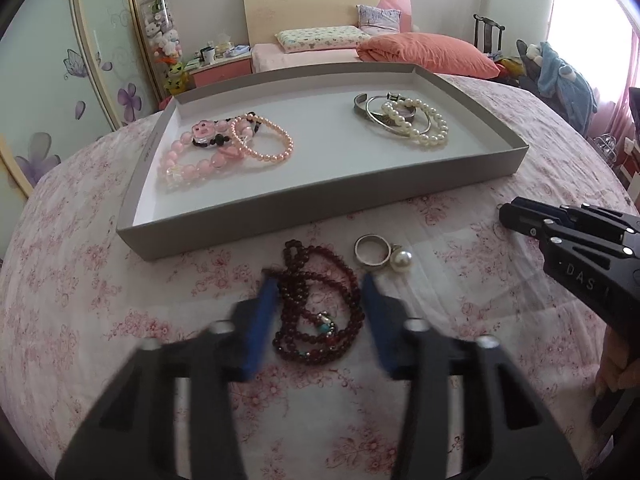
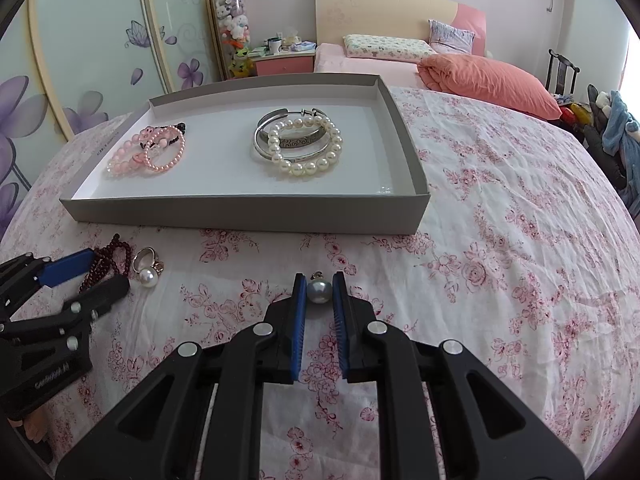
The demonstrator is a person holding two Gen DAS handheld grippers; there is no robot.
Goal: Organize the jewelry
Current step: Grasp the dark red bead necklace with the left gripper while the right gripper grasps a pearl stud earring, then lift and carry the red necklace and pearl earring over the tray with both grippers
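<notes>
Looking along the left gripper [image 1: 320, 284], its blue pads stand apart on either side of a dark red bead necklace [image 1: 316, 312] that lies coiled on the flowered bedspread [image 1: 80, 280]; the fingers are blurred and the pads do not press on the beads, so it is open. Just beyond the necklace lie a silver ring [image 1: 370, 251] and a white pearl ring [image 1: 401, 259], touching each other. Farther off sits a shallow grey tray [image 1: 320, 200] holding pink bead bracelets [image 1: 224, 152] at its left and a white pearl bracelet [image 1: 424, 124] over silver bangles [image 1: 380, 116] at its right. The right gripper [image 1: 516, 216] shows at the right edge.

From the right wrist view, the right gripper [image 2: 319, 290] is closed on a grey pearl pendant [image 2: 319, 291], its pads touching both sides of the pearl just above the bedspread [image 2: 500, 260]. The left gripper [image 2: 102, 276] is at the left, around the necklace [image 2: 106, 262], with the pearl ring [image 2: 148, 277] beside it. The tray [image 2: 248, 216] lies beyond.
</notes>
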